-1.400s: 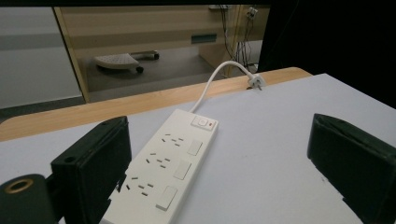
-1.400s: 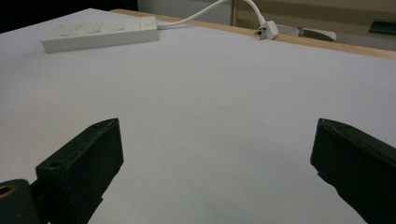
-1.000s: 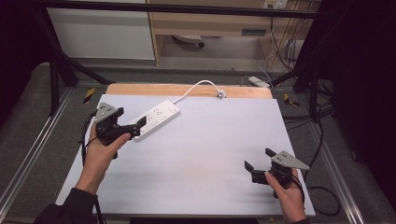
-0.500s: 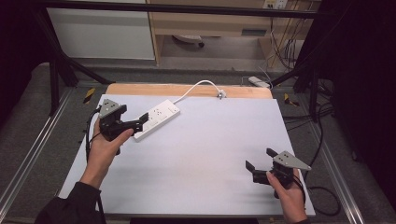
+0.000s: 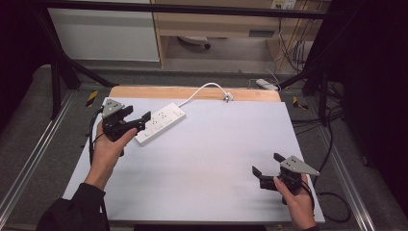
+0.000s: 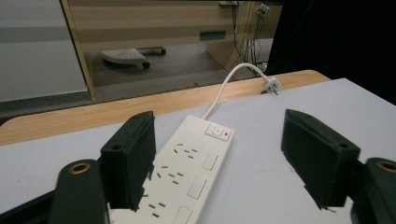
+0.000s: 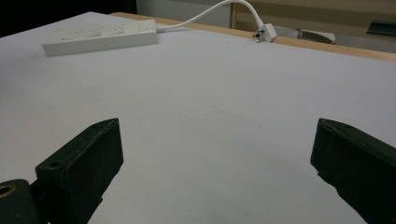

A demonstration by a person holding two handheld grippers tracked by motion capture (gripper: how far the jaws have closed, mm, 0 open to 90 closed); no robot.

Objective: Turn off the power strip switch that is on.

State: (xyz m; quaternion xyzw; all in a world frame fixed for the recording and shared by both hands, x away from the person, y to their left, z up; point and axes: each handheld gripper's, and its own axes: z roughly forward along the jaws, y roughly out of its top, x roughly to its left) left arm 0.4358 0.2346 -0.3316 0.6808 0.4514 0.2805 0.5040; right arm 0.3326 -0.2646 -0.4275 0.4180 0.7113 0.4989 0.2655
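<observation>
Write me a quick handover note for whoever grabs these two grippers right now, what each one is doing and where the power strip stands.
Left gripper: open, jaws spread over the near end of the power strip, not closed on it.
Right gripper: open, holds nothing, low over the bare white table at the near right, far from the strip.
Power strip: lies flat at the far left of the table, sockets up. Its white cable curves to the plug, which lies loose by the wooden far edge.
Done: left gripper lined up on the strip.
Left: probably close the left jaws on the strip; nothing is gripped yet.
</observation>
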